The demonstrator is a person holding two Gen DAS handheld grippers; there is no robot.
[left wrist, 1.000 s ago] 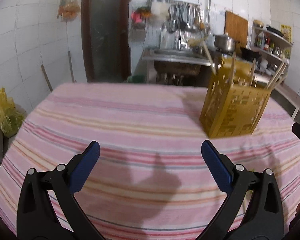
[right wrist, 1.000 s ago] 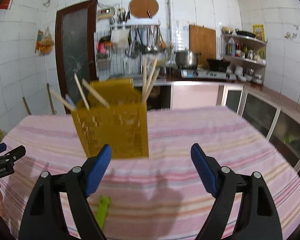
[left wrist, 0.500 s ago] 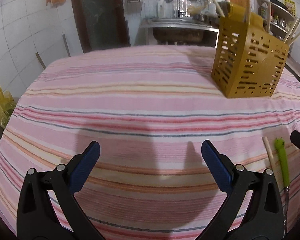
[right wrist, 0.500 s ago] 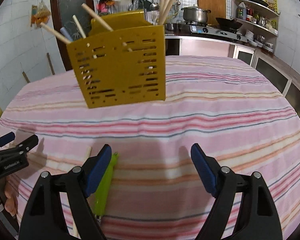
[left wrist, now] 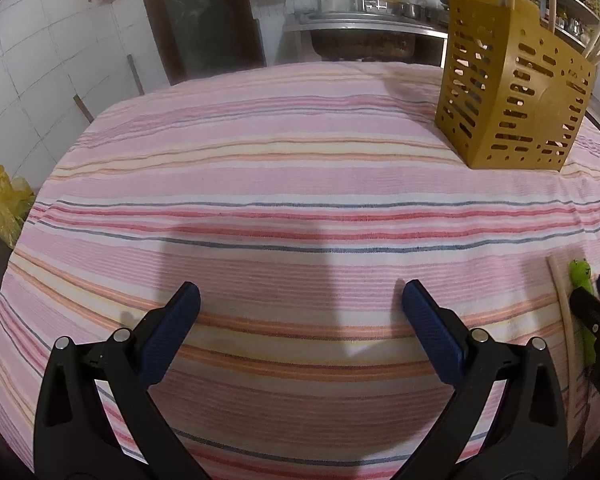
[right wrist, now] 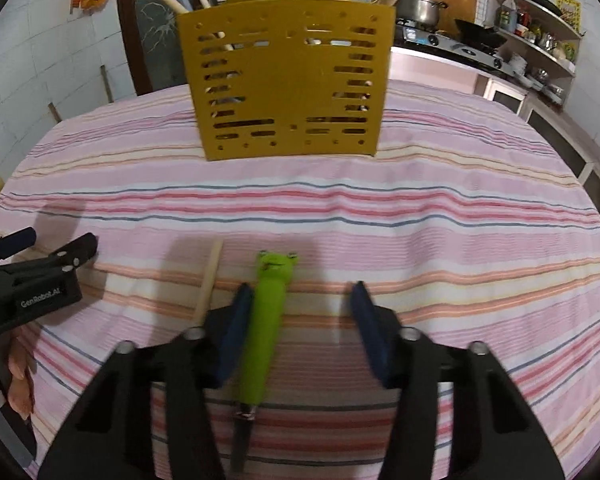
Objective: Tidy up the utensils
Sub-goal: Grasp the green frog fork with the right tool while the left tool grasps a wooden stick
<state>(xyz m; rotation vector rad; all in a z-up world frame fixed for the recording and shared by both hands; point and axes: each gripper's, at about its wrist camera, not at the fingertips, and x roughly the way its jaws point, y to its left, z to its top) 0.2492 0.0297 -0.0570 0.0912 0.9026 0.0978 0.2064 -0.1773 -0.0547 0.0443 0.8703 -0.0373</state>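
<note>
A green utensil [right wrist: 268, 304] with a frog-head handle lies on the striped tablecloth [right wrist: 420, 220], its dark metal end pointing toward me. My right gripper [right wrist: 300, 292] is low over it and its jaws are closing. The handle lies between them against the left pad, and the right pad is still apart from it. A wooden chopstick [right wrist: 210, 280] lies just left of that handle. The yellow slotted holder [right wrist: 292, 80], with several sticks in it, stands farther back. My left gripper [left wrist: 300, 296] hangs open over bare cloth, holding nothing. In the left wrist view, the green utensil [left wrist: 580, 280] and the chopstick [left wrist: 564, 312] are at the right edge.
The holder [left wrist: 512, 108] stands at the table's far right in the left wrist view. A kitchen counter with a pot [right wrist: 420, 8] and shelves lies behind the table. A yellow bag [left wrist: 8, 204] sits on the floor to the left, and a dark door [left wrist: 196, 20] is behind.
Both grippers have dropped toward the table and tilted downward. The right gripper's jaws have narrowed around the green handle, which has come between them. The left gripper's jaws stay wide.
</note>
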